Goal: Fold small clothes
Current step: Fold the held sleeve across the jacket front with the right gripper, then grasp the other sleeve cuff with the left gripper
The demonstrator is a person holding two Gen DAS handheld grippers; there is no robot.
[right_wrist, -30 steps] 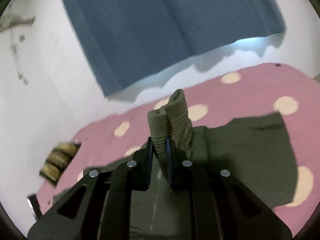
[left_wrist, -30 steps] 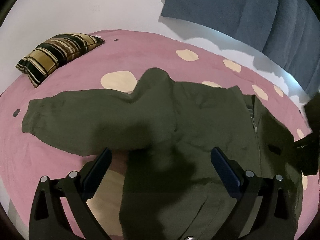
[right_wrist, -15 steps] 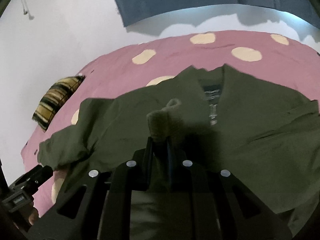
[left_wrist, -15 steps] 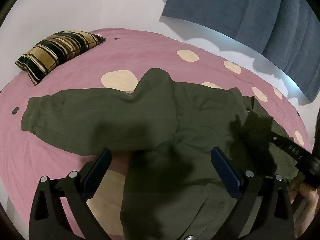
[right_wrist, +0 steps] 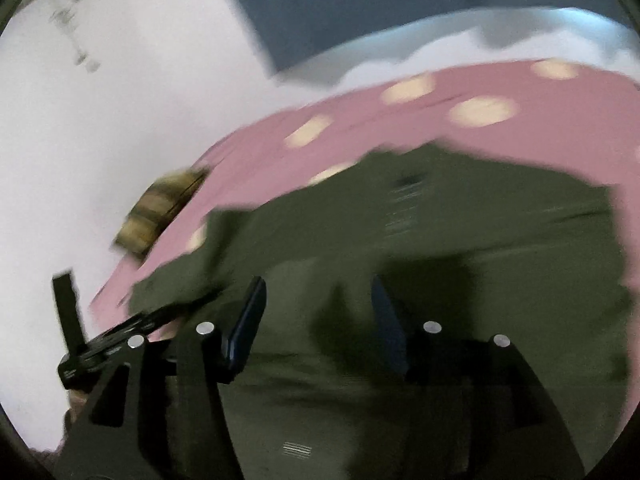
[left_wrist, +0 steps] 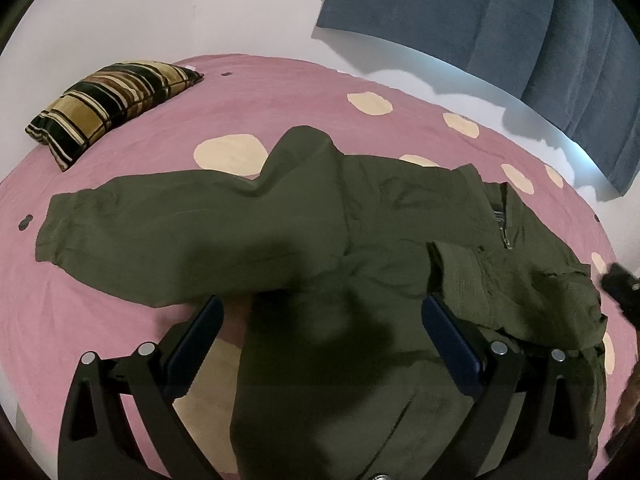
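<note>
A small olive-green jacket (left_wrist: 328, 240) lies on a pink bedspread (left_wrist: 120, 320) with cream dots. Its left sleeve (left_wrist: 132, 224) stretches out to the left. Its right sleeve with a ribbed cuff (left_wrist: 460, 268) lies folded across the body. My left gripper (left_wrist: 322, 320) is open and empty, hovering over the jacket's lower body. In the blurred right wrist view my right gripper (right_wrist: 318, 304) is open and empty above the jacket (right_wrist: 460, 232). The other gripper's tip (left_wrist: 620, 286) shows at the right edge of the left wrist view.
A striped black-and-gold pillow (left_wrist: 108, 100) lies at the far left of the bed, and shows blurred in the right wrist view (right_wrist: 160, 208). A blue curtain (left_wrist: 480, 12) hangs on the white wall behind. The left gripper's body (right_wrist: 100, 340) shows at the left of the right wrist view.
My right gripper carried the cuffed sleeve across the jacket, let it go and opened, then drew back. The sleeve now rests folded on the body. My left gripper stayed open in place.
</note>
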